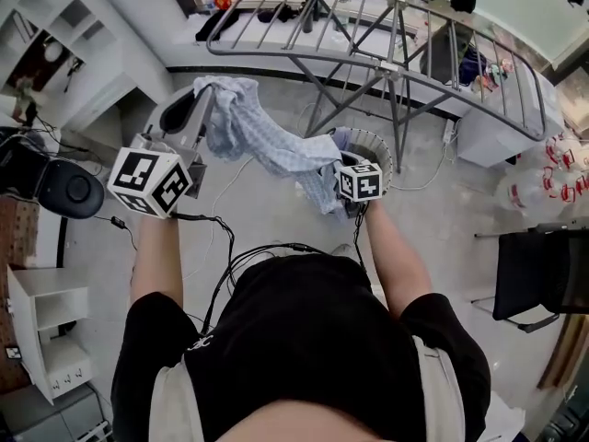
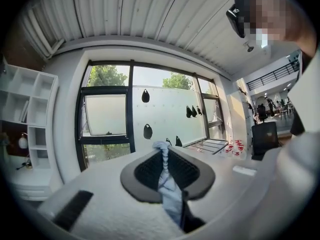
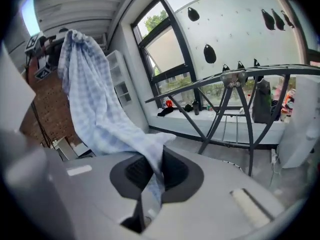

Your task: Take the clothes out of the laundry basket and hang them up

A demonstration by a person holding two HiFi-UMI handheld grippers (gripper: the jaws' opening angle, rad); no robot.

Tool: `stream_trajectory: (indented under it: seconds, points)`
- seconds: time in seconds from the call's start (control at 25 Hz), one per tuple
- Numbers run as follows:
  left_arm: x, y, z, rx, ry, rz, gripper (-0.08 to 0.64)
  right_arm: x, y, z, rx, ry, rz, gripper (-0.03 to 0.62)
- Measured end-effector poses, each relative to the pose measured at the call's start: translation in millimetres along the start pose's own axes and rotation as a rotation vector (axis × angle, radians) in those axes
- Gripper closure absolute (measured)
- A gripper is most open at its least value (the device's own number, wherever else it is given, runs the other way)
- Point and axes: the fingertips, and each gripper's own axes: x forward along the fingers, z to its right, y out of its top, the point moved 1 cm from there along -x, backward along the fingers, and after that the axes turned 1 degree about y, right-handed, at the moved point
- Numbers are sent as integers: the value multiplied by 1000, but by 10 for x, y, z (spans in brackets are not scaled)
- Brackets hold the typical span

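A pale blue checked cloth (image 1: 262, 136) stretches between my two grippers in the head view. My left gripper (image 1: 196, 99) holds its upper left corner high; the cloth (image 2: 167, 184) is pinched between the shut jaws. My right gripper (image 1: 342, 184) is shut on the cloth's lower right part, and the cloth (image 3: 100, 109) rises from those jaws up to the left gripper (image 3: 50, 44). The white laundry basket (image 1: 375, 145) stands on the floor behind the right gripper. The grey drying rack (image 1: 386, 53) spreads across the back, also seen as the rack (image 3: 240, 79) in the right gripper view.
White shelving (image 1: 55, 35) stands at the far left, a low white shelf unit (image 1: 46, 330) at near left. A black chair (image 1: 538, 274) is at the right. Cables (image 1: 248, 256) trail over the floor. Black hooks (image 2: 145, 96) dot the white wall panel.
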Motion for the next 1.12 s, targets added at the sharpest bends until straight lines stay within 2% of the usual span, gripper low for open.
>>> stream_trajectory:
  seconds: [0.16, 0.4, 0.64, 0.84, 0.96, 1.12]
  points:
    - [-39, -108, -80, -25, 2, -8, 531, -251, 432, 44, 0, -15, 76, 563]
    - [-63, -45, -188, -43, -4, 42, 531, -682, 1102, 1, -30, -36, 187, 563]
    - [-78, -38, -400, -54, 13, 67, 531, -1146, 1818, -9, -145, -87, 261, 563]
    - [-68, -147, -498, -58, 0, 70, 531, -1459, 2320, 51, -228, -135, 279, 561]
    - [-38, -240, -545, -58, -9, 64, 531, -1602, 2558, 27, -226, -138, 296, 561]
    - [14, -354, -610, -53, -15, 43, 531, -1761, 2769, -74, -170, -124, 356, 561]
